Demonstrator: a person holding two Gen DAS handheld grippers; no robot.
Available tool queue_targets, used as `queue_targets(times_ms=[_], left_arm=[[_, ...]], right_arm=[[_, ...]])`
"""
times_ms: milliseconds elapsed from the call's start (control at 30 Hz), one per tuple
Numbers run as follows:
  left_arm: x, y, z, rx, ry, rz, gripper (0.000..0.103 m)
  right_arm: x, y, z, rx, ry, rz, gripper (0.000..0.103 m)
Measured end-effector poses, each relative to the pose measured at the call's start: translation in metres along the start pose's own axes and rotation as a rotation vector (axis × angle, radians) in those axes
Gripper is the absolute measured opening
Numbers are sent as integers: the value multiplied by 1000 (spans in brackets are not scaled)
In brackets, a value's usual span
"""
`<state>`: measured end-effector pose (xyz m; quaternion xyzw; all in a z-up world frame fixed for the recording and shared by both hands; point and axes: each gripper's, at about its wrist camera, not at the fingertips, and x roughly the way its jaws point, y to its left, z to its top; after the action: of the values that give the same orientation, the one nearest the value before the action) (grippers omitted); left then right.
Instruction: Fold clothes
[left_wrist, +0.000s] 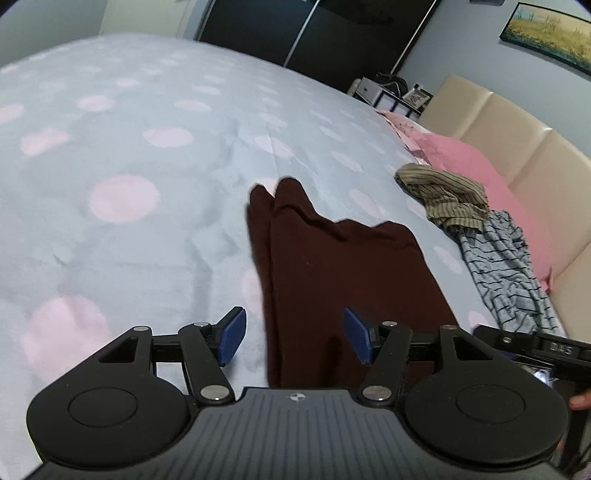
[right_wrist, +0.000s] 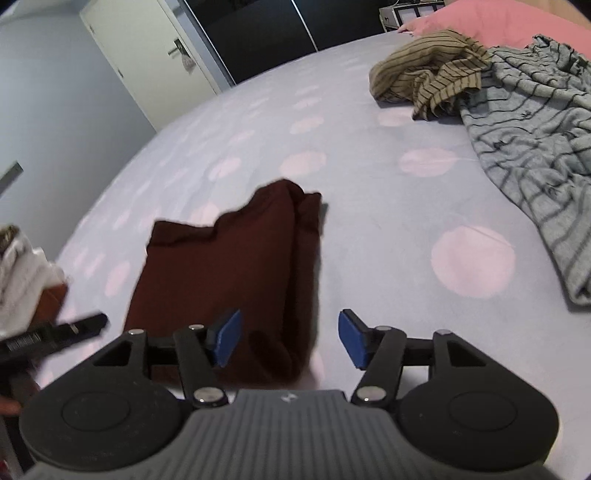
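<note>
Maroon garment, lying flat on the bed in a long folded strip, its near end just below both tools. We read it as soft, light and limp: a knit cloth that will sag and slide over itself once lifted, not fragile, with little grip against the smooth dotted sheet. The far end shows two rounded lobes and an uneven top layer, so the layers are not aligned there.

Left hand-held gripper: jaws parted about halfway, blue pads clear of the cloth, nothing held; the garment's left edge lies beneath the gap. Right hand-held gripper: likewise half open and empty, over the garment's right edge, its right pad above bare sheet.

For the next fold we would pinch the two near corners, one per tool, catching every layer at the edge; a bite on the top layer alone would probably peel the strip apart. Lifting both corners together should keep the crease straight.

A striped olive garment and a grey striped one lie heaped well apart, near the pink pillow, unfolded.
</note>
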<state>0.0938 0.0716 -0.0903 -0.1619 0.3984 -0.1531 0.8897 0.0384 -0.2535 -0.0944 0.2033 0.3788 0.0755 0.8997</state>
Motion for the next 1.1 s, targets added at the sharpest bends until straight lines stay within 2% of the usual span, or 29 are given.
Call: queue_targets(times_ms=[133,267,633,800,900,933,1100], left_arm=[[21,5,6,-41,37,-4,58],[42,14,12,-91,81,-25,59],[70,31,19,-162,41,-90,59],[80,37,22,-192,24,-107,51],[86,34,24,-183,15,-107,43],[87,32,24,-177,11,-105,41],[88,25,24,-160,-9,-93,30]], right_arm=[[20,2,9,2,31,11,63],[39,-1,17,36,67,27,72],[83,-12,34,105,113,81,72],[95,-11,39,95,116,103,70],[99,-8,41,88,114,108,69],[100,-7,41,85,113,108,67],[98,-1,41,47,98,89,40]])
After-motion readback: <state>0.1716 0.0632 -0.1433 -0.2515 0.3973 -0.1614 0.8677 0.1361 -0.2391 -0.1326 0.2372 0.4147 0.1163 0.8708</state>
